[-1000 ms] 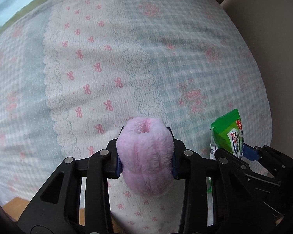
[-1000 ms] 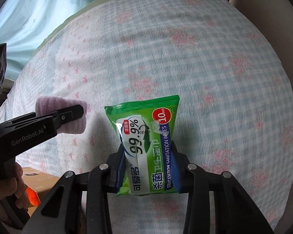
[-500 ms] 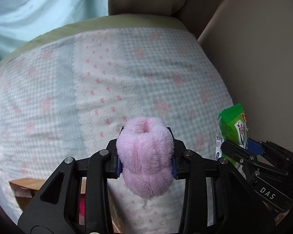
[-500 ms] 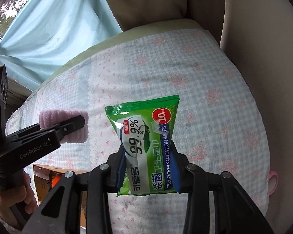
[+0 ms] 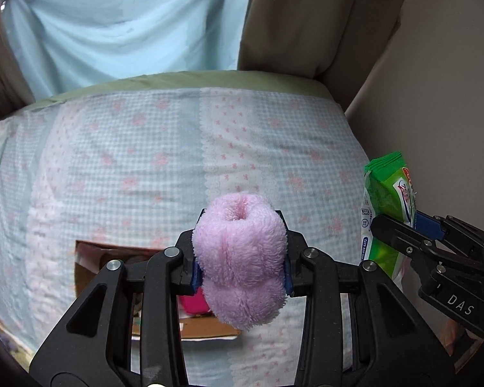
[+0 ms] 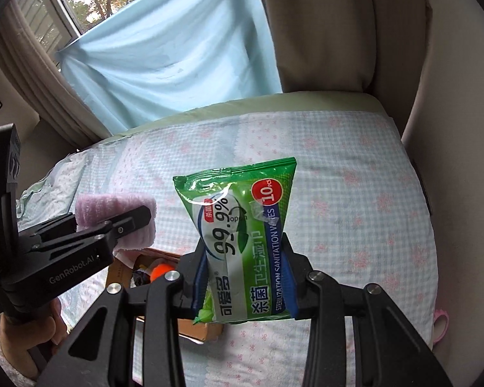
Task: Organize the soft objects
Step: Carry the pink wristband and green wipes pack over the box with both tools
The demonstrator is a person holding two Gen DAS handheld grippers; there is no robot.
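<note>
My left gripper (image 5: 240,258) is shut on a fluffy pink roll (image 5: 240,251), held up in the air above a cardboard box (image 5: 209,329). The roll also shows at the left of the right wrist view (image 6: 116,222). My right gripper (image 6: 243,277) is shut on a green pack of wet wipes (image 6: 242,242), held upright over the bed beside the box (image 6: 177,322). The pack shows at the right edge of the left wrist view (image 5: 387,213). The box holds a pink item (image 5: 193,304) and an orange item (image 6: 159,272), both mostly hidden.
A bed with a blue-and-pink checked quilt (image 5: 145,167) fills both views. A beige padded headboard (image 6: 451,129) stands at the right. A light blue curtain (image 6: 177,58) and a window (image 6: 67,6) are behind. A pink item (image 6: 440,322) hangs at the quilt's right edge.
Both grippers have pulled back and up from the bed with their loads. The curtain, the headboard and the cardboard box have come into view.
</note>
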